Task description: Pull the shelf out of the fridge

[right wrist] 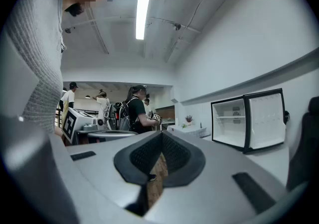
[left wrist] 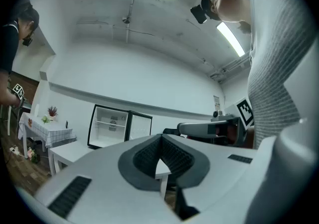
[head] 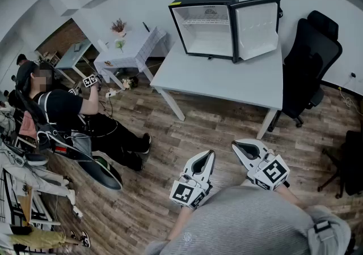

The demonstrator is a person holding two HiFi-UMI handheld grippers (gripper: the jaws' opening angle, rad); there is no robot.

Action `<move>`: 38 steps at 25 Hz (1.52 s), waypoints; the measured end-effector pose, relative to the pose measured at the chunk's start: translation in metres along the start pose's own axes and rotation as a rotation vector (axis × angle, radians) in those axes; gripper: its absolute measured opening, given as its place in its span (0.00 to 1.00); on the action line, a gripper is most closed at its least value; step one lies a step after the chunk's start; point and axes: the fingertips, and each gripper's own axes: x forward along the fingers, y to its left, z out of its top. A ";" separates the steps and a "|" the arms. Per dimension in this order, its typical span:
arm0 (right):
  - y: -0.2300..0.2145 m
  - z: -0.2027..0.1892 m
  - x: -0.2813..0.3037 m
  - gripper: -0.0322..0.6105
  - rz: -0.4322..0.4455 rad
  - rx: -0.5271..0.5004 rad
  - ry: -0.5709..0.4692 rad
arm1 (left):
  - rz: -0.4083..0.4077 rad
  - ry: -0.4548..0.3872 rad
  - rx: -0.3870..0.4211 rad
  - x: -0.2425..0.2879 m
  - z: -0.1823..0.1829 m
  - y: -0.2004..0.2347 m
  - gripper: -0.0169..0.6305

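A small black fridge point(head: 205, 21) stands on the white table point(head: 227, 81) with its door point(head: 257, 28) swung open to the right. A thin white shelf point(head: 198, 21) sits high inside it. The same fridge point(left wrist: 110, 126) appears far off in the left gripper view, and the fridge point(right wrist: 244, 123) shows at the right of the right gripper view. My left gripper point(head: 211, 152) and right gripper point(head: 233, 145) hang close to my body, well short of the table. Both are shut and hold nothing.
A black office chair point(head: 309, 61) stands at the table's right end. A seated person point(head: 74, 118) in black is at the left, beside a small clothed table point(head: 127, 50) with a plant. Wood floor point(head: 221, 135) lies between me and the white table.
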 end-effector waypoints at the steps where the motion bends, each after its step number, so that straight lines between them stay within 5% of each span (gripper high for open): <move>1: 0.000 0.000 -0.001 0.07 0.000 0.001 0.000 | -0.001 -0.001 0.000 0.000 0.000 -0.001 0.04; 11: 0.008 0.004 -0.001 0.07 0.061 0.070 -0.069 | 0.000 -0.003 -0.004 0.001 0.001 0.000 0.04; 38: 0.012 -0.009 0.014 0.07 0.039 0.048 0.002 | -0.032 -0.005 -0.027 0.002 -0.001 0.013 0.04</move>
